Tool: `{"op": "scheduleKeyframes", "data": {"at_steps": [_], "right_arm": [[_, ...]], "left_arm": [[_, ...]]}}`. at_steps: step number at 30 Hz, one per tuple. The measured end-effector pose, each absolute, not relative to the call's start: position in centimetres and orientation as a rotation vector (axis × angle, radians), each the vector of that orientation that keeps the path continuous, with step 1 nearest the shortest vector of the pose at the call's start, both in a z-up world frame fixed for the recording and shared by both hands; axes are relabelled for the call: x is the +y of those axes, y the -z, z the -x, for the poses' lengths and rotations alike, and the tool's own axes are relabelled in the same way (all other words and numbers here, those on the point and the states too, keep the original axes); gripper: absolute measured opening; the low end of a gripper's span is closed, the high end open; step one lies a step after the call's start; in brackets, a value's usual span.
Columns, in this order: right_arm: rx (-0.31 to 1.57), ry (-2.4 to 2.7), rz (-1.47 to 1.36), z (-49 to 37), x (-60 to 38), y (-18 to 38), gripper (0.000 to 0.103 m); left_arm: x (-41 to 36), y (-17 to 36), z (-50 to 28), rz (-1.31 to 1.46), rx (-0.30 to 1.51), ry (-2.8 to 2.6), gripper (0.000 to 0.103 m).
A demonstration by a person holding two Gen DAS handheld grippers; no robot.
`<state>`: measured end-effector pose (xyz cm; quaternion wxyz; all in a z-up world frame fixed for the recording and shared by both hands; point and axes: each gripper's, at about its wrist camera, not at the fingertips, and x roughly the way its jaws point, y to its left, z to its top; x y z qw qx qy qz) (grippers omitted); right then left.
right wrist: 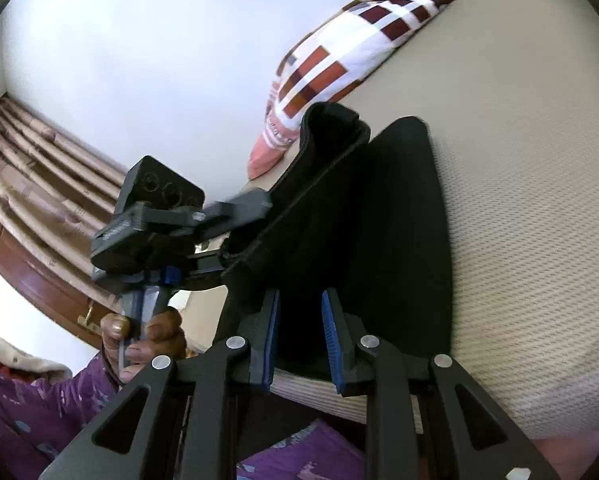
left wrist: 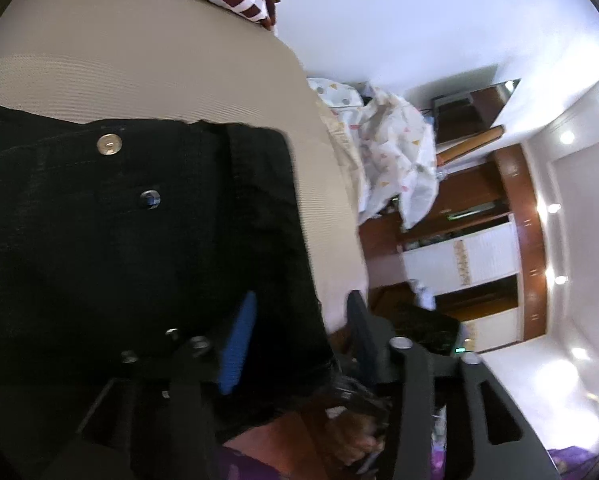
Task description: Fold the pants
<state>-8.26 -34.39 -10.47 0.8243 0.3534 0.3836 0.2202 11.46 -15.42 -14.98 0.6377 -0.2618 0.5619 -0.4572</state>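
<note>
Right wrist: right tongs (right wrist: 301,334) straddle black pants (right wrist: 379,240) on ribbed mattress (right wrist: 519,200); left tongs (left wrist: 295,332) apart.

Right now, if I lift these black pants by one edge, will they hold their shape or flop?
Probably flop: the black pants already curl into a loose raised fold at one end. They are likely fairly heavy for cloth, since the fabric looks thick and carries a metal button. They seem unlikely to slide much on the ribbed beige mattress.

Black fabric pants (right wrist: 379,240) lie folded on beige textured bed (right wrist: 531,208) near its edge. Right gripper (right wrist: 301,336) jaws part-open, pants edge between pads. Left gripper (right wrist: 235,216) at lifted waistband. Checked pillow (right wrist: 339,56) behind.
</note>
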Motion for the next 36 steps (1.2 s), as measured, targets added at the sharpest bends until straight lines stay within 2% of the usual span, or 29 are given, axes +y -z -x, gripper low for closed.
{"op": "scheduleKeyframes", "data": {"at_steps": [4, 6, 8, 10, 11, 17, 29, 30, 31, 33, 36], "right_arm": [[0.818, -0.455, -0.782, 8.9, -35.3, 10.8, 0.022], [0.820, -0.465, -0.808, 9.1, -35.6, 11.0, 0.023], [0.816, -0.486, -0.841, 9.1, -35.9, 11.3, 0.026], [0.816, -0.531, -0.899, 9.2, -36.4, 11.7, 0.041], [0.817, -0.536, -0.929, 9.2, -36.7, 11.9, 0.044], [0.816, -0.481, -0.908, 9.1, -38.4, 11.0, 0.049], [0.970, -0.450, -0.732, 4.2, -34.3, 11.7, 0.049], [0.970, -0.453, -0.708, 4.0, -33.8, 11.6, 0.047], [0.975, -0.441, -0.672, 3.8, -33.4, 11.4, 0.035], [1.002, -0.410, -0.657, 3.3, -33.3, 11.8, 0.027], [0.983, -0.400, -0.670, 3.5, -33.5, 11.4, 0.023]], "left_arm": [[-14.6, 13.8, -11.3, 0.678, 1.237, 1.108, 0.063], [-13.8, 12.8, -11.0, 0.666, 1.208, 1.104, 0.063], [-12.8, 11.5, -10.6, 0.636, 1.175, 1.096, 0.064], [-11.6, 10.8, -10.2, 0.622, 1.164, 1.074, 0.065], [-10.7, 10.6, -9.8, 0.625, 1.155, 1.064, 0.066], [-6.0, 10.9, -7.6, 0.596, 1.148, 0.952, 0.069], [-1.5, 13.9, -5.5, 0.667, 1.208, 0.845, 0.069], [-1.4, 13.8, -5.4, 0.667, 1.206, 0.843, 0.069], [-1.4, 13.7, -5.4, 0.667, 1.203, 0.843, 0.069], [-1.6, 13.6, -5.4, 0.667, 1.199, 0.842, 0.069], [-1.9, 13.5, -5.3, 0.660, 1.199, 0.847, 0.069]]}}
